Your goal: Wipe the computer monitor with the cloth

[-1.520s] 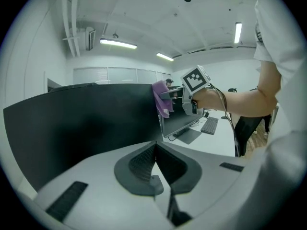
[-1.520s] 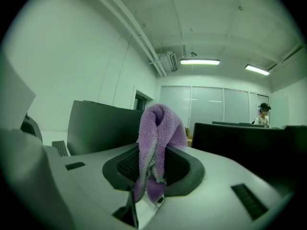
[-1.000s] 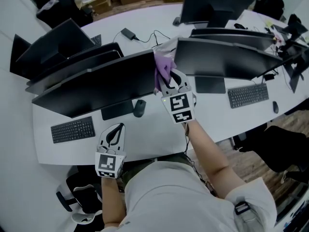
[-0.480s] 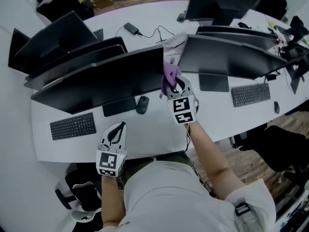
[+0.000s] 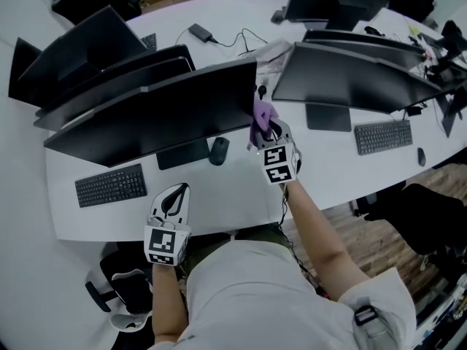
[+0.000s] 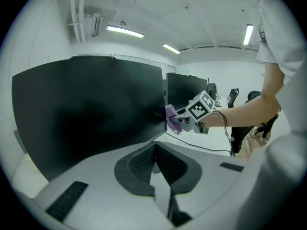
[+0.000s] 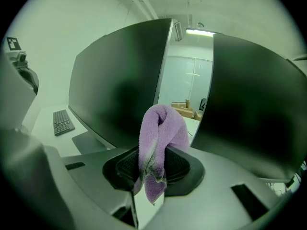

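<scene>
In the head view, the right gripper (image 5: 265,128) is raised at the right-hand edge of the central computer monitor (image 5: 157,115), with a purple cloth (image 5: 261,113) bunched at its tip beside the screen's lower corner. The left gripper (image 5: 174,194) rests low over the white desk (image 5: 219,195), well apart from the monitor, near a black keyboard (image 5: 111,185) and a mouse (image 5: 218,150).

In the left gripper view, its jaws are pressed together with nothing between them. Beyond them the cloth (image 6: 171,119) seems to touch the dark screen's (image 6: 91,109) edge, though contact is hard to confirm.

In the right gripper view, the jaws are clamped on the cloth (image 7: 160,143), which loops up over them. The monitor stands to the left, and a neighbouring monitor (image 7: 254,109) to the right.
</scene>
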`<state>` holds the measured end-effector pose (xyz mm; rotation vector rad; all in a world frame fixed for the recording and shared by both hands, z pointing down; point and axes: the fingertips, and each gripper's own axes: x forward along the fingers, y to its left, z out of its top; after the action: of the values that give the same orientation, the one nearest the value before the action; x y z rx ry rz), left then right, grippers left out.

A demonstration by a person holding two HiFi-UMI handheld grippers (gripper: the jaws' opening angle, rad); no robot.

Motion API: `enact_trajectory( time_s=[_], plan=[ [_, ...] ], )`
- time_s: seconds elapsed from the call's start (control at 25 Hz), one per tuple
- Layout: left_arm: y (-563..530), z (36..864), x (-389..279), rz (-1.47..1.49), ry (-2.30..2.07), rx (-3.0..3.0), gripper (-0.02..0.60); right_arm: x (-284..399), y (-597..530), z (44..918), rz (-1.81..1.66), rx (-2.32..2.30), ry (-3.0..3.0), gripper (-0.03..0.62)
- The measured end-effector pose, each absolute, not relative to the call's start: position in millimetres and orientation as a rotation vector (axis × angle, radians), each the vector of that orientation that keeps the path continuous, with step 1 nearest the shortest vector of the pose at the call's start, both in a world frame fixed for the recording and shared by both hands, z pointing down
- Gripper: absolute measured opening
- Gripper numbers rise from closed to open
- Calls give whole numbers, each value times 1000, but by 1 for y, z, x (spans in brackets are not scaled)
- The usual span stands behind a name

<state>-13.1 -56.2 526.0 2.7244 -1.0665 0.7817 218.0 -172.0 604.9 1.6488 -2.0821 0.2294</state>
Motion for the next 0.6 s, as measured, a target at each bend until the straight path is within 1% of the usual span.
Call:
enact_trajectory(
  time_s=[0.6],
  plan=[
    [-55,545,-36,832,-1030,2676,2,216,-159,683,453,1656,-1991,106]
  ],
)
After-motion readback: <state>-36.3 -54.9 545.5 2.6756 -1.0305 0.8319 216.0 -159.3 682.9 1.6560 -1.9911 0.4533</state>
